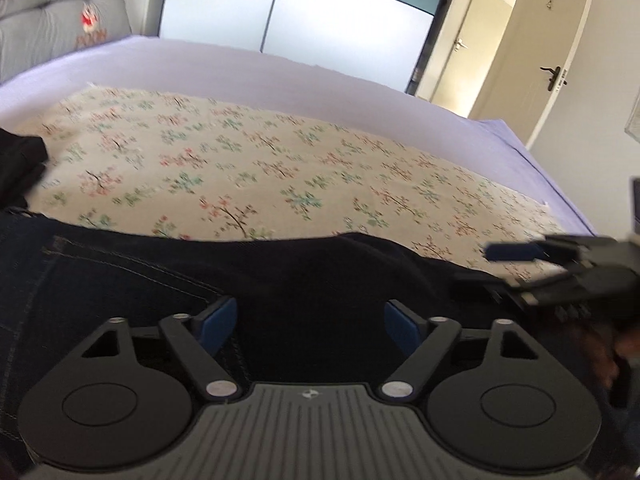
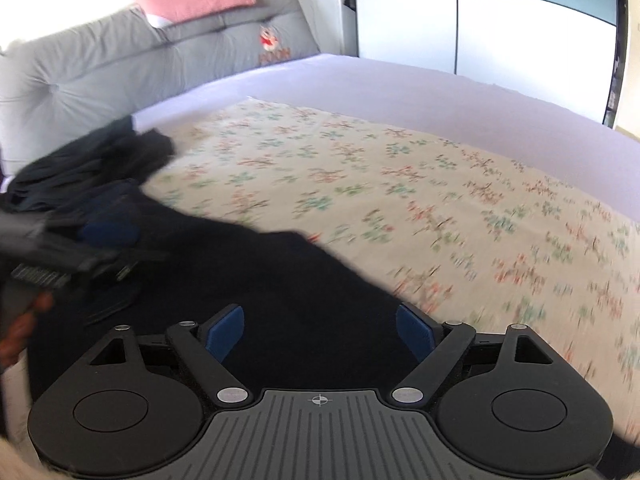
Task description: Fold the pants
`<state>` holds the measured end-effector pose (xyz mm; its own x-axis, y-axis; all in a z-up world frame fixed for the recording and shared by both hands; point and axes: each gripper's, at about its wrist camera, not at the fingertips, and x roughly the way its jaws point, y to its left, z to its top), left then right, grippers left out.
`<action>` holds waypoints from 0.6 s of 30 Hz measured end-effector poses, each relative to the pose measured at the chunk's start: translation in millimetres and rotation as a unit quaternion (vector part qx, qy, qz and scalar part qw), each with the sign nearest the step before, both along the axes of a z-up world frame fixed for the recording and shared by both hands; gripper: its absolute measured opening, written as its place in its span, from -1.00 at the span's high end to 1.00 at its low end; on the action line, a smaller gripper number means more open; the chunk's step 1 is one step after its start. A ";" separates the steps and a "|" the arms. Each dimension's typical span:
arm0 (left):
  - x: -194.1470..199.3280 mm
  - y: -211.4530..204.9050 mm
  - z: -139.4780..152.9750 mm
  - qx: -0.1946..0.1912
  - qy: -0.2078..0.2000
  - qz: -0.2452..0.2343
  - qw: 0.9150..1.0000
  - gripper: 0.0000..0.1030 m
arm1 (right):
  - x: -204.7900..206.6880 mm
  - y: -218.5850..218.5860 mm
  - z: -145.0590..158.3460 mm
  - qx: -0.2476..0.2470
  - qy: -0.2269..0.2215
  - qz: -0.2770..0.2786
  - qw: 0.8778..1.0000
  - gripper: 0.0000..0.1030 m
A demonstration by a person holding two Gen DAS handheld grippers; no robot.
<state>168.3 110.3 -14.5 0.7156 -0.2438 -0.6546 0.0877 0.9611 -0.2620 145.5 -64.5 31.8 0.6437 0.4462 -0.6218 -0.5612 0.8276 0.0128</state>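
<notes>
Dark blue jeans lie across the near edge of a floral cloth on the bed. My left gripper hovers over the jeans with its blue pads wide apart and nothing pressed between them. The right gripper shows at that view's right edge, held by a hand, its jaws apart over the denim's right end. In the right wrist view my right gripper stands open above the jeans, and the left gripper appears blurred at the left.
A heap of other dark clothes lies at the cloth's left end near the grey padded headboard. The lilac sheet runs to a wardrobe behind. An open door stands at the right.
</notes>
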 end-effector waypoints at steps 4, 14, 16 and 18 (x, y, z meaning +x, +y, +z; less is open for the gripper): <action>4.6 -1.0 -7.1 -0.004 0.026 -0.015 1.000 -1.00 | 34.6 8.0 -7.4 -0.003 0.022 -0.001 1.000 -0.64; 9.2 1.0 -13.2 0.014 0.069 -0.022 0.997 -0.99 | 72.0 15.1 -30.3 0.063 0.109 0.003 0.992 0.14; 11.0 3.9 -12.7 0.004 0.072 -0.018 0.997 -0.99 | 69.1 15.3 -27.8 0.071 0.106 0.002 0.992 0.70; 11.4 9.4 -11.3 -0.017 0.075 -0.012 0.997 -0.99 | 60.2 11.1 -20.0 0.087 0.092 0.010 0.992 0.86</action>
<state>179.7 119.8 -25.8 0.6046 -0.2833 -0.7445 0.0684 0.9496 -0.3058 205.8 -53.4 11.8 0.5157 0.5688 -0.6406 -0.5524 0.7924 0.2588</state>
